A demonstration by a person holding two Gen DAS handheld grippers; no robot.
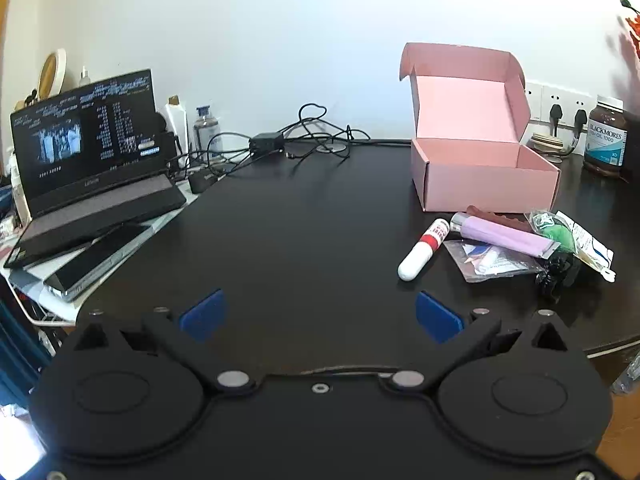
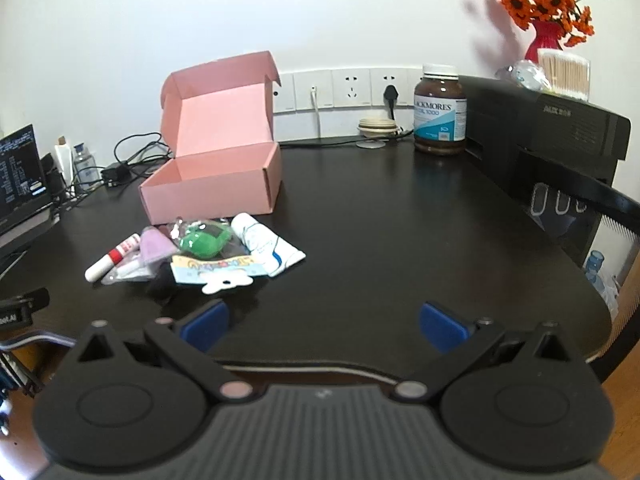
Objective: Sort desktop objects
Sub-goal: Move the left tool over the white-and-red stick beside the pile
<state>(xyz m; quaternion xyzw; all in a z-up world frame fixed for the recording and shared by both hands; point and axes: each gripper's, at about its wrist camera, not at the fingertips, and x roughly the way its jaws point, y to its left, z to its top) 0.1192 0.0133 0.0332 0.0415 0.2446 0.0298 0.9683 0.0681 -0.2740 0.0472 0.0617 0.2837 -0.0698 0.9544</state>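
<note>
An open pink box (image 1: 480, 184) (image 2: 216, 188) stands on the black desk (image 1: 300, 232) (image 2: 400, 240), lid up, empty inside as far as I see. In front of it lies a small pile: a white tube with a red band (image 1: 424, 250) (image 2: 112, 260), a lilac tube (image 1: 504, 234) (image 2: 156, 246), a green packet (image 1: 554, 228) (image 2: 204, 240), a white sachet (image 1: 588, 244) (image 2: 268, 248), a clear packet (image 1: 488, 262) and a black clip (image 1: 558, 272). My left gripper (image 1: 320, 314) is open and empty, left of the pile. My right gripper (image 2: 324, 326) is open and empty, right of it.
A laptop (image 1: 92, 160) stands on the left with bottles and tangled cables (image 1: 304, 140) behind. A brown supplement jar (image 2: 440, 110) (image 1: 606, 140) stands by the wall sockets. A black appliance (image 2: 552, 136) and a red vase of orange flowers (image 2: 544, 8) stand at the right.
</note>
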